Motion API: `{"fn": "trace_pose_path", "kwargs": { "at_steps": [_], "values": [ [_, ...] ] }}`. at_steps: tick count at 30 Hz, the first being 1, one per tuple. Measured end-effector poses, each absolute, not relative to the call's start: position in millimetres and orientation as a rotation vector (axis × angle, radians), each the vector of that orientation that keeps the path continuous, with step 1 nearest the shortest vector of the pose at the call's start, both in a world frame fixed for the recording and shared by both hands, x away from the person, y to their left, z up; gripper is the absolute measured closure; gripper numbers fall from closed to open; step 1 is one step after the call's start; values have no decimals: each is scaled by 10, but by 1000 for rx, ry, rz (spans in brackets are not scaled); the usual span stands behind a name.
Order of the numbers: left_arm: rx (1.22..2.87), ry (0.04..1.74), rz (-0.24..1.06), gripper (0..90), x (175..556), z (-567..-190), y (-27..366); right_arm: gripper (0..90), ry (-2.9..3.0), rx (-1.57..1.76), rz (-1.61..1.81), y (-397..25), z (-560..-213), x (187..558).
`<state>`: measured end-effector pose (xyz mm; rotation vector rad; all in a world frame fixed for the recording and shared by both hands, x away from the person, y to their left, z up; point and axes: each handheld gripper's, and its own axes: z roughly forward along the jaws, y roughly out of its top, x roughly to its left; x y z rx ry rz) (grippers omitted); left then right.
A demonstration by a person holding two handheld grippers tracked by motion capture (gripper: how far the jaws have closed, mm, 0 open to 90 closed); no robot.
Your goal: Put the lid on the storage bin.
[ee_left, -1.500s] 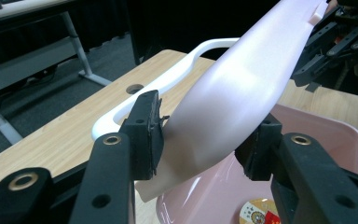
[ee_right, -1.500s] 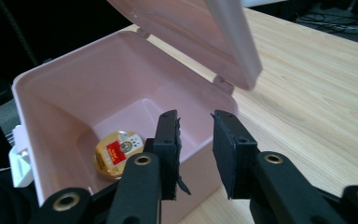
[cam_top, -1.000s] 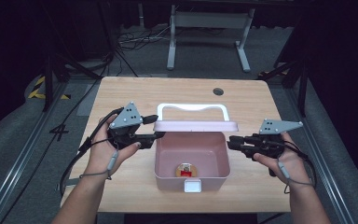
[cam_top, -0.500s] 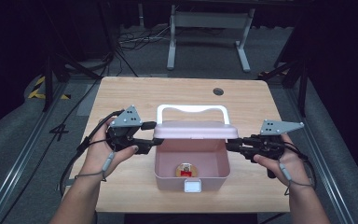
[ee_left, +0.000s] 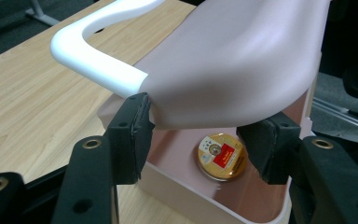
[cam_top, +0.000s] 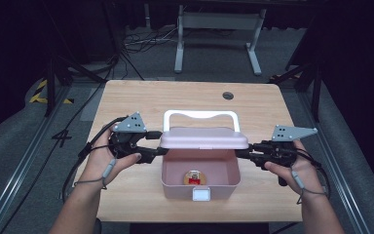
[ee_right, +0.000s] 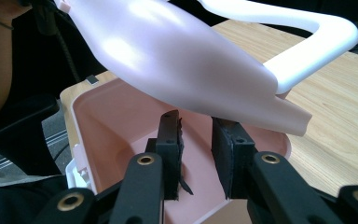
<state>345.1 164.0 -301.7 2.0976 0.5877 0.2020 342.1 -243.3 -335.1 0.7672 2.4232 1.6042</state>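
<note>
I've got the pink lid (cam_top: pixel 204 138) lifted over the box (cam_top: pixel 199 187), sitting mid-frame in the high view, a bit below center. The white handle (cam_top: pixel 200 115) sticks out from the lid's far edge, toward the top of the frame.

My left gripper (cam_top: pixel 157 148) is at the lid's left end. In the left gripper view its jaws are spread wide, one black pad (ee_left: pixel 135 133) touching the lid's edge right by the handle (ee_left: pixel 95 56), the other pad under the lid (ee_left: pixel 233 65) at the lower right. So it's wide open around the lid's end, and I can't tell if it's actually pinching.

My right gripper (cam_top: pixel 241 152) is at the lid's right end. In the right gripper view the jaws sit fairly close together with a gap between them, just under the lid (ee_right: pixel 182 60), with the open box (ee_right: pixel 121 121) behind them. The lid's edge hides the pad tips, so I honestly can't tell if they've got hold of it.

Down in the box there's a small round tin (cam_top: pixel 193 177) with a gold and red label, lying flat on the bottom, near the front wall. The left gripper view shows the tin (ee_left: pixel 221 156) between the jaws, below the lid.

The box sits on the wooden table (cam_top: pixel 126 97), lower middle of the frame.
</note>
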Motion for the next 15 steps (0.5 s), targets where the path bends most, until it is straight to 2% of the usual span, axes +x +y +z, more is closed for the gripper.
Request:
{"fn": "trace_pose_path", "kwargs": {
  "at_steps": [15],
  "values": [
    [2100, 643, 226, 416, 3535, -3085, 2053, 730, 2431, 751, 1605, -2411, -3337, 3398]
  ]
}}
